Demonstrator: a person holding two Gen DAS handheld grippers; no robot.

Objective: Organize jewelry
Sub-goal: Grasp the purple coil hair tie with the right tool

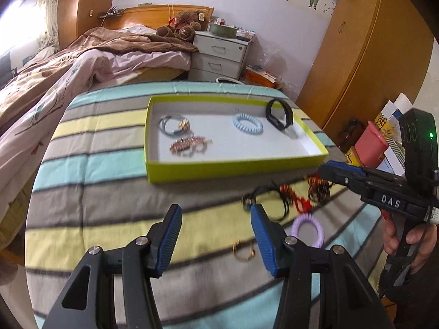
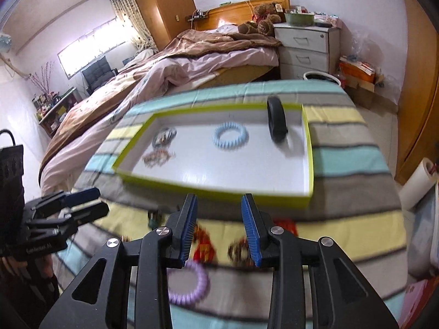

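Note:
A lime-green tray (image 1: 192,171) (image 2: 214,189) sits on the striped cloth. In it lie a grey hair tie (image 1: 171,126), a pink beaded piece (image 1: 189,145), a light blue coil tie (image 1: 247,124) (image 2: 230,136) and a black band (image 1: 279,113) (image 2: 277,119). On the cloth in front of the tray lie a purple coil tie (image 1: 307,230) (image 2: 189,285), a gold ring (image 1: 243,250), a black cord and red and brown braided pieces (image 1: 318,187) (image 2: 204,244). My left gripper (image 1: 216,213) is open and empty above the cloth. My right gripper (image 2: 219,203) is open and empty above the red pieces; it also shows in the left wrist view (image 1: 326,171).
The cloth-covered table (image 1: 109,164) stands at the foot of a bed (image 1: 82,63). A white drawer unit (image 1: 219,54) and a wooden wardrobe (image 1: 356,41) stand behind. A pink container (image 1: 370,144) and boxes stand at the right edge.

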